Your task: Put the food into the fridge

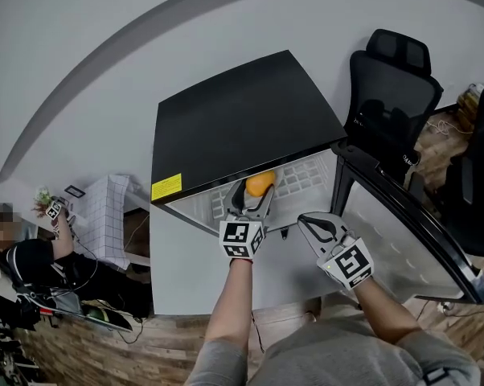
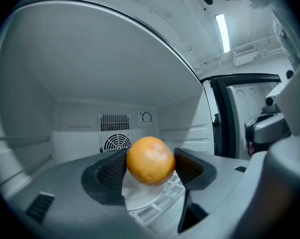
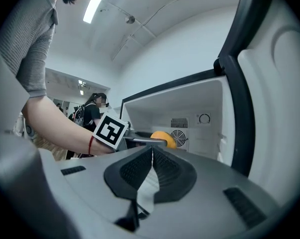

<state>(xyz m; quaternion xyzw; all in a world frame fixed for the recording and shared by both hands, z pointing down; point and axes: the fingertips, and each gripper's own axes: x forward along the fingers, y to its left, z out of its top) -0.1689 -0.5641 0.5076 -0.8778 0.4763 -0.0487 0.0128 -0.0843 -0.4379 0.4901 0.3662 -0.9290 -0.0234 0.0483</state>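
Gripping orange (image 2: 150, 160) inside open fridge (image 1: 226, 119): L gripper (image 1: 257, 192) fingers (image 2: 111, 171) clamped on it; R gripper (image 3: 151, 156) just outside fridge, fingers together.

Small fridge (image 1: 234, 111), black top, stands on wood floor (image 1: 157, 340), door (image 1: 403, 232) swung open to its right. Yellow sticker (image 1: 166, 187) on the top's front-left corner. Interior white, with a white grid shelf (image 1: 302, 179). Orange (image 1: 260, 182) over shelf front, clamped in left gripper (image 1: 256, 193); contact with shelf unclear.
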